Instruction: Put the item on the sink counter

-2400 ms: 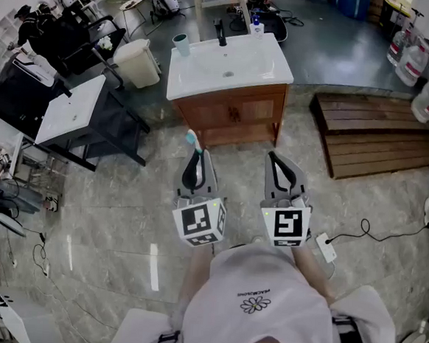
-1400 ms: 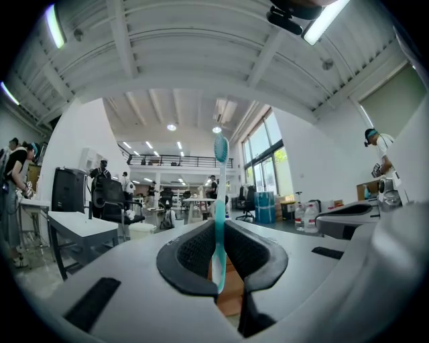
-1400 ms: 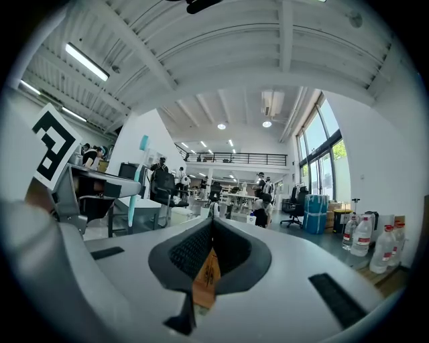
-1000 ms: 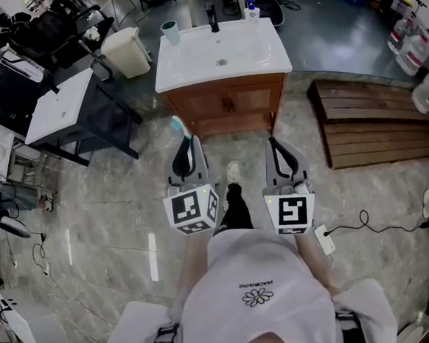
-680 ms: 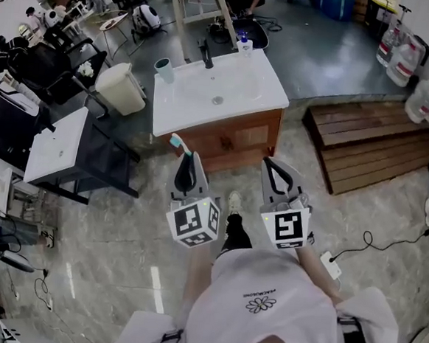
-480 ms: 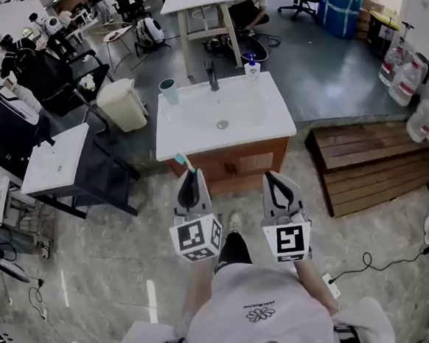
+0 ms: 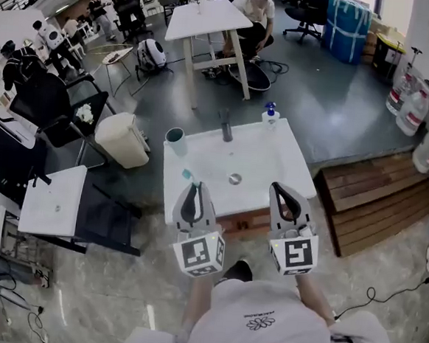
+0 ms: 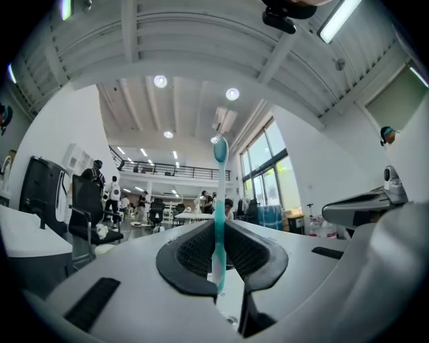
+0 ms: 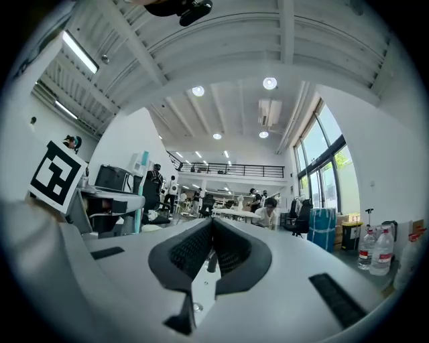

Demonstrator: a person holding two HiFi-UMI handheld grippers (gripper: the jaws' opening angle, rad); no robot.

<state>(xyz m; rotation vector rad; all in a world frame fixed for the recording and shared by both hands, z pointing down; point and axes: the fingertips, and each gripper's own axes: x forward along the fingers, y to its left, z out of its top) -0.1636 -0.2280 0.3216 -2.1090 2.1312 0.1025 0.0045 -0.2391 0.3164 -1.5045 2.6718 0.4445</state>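
The left gripper (image 7: pixel 191 190) is clamping its jaws on the lower handle of a slim teal-and-white plastic toothbrush (image 8: pixel 219 221), bristle head pointing up, over the front-left edge of the white sink bench on its wooden cabinet (image 7: pixel 292 175). That brush is looking light, stiff and a little slick, so the handle is the place to hold. The right gripper (image 7: pixel 281 197) is riding alongside, jaws together on nothing. A teal cup (image 7: pixel 176 136) is sitting at the back-left corner, contents unreadable; a small pump bottle (image 7: pixel 270 115) is standing back-right.
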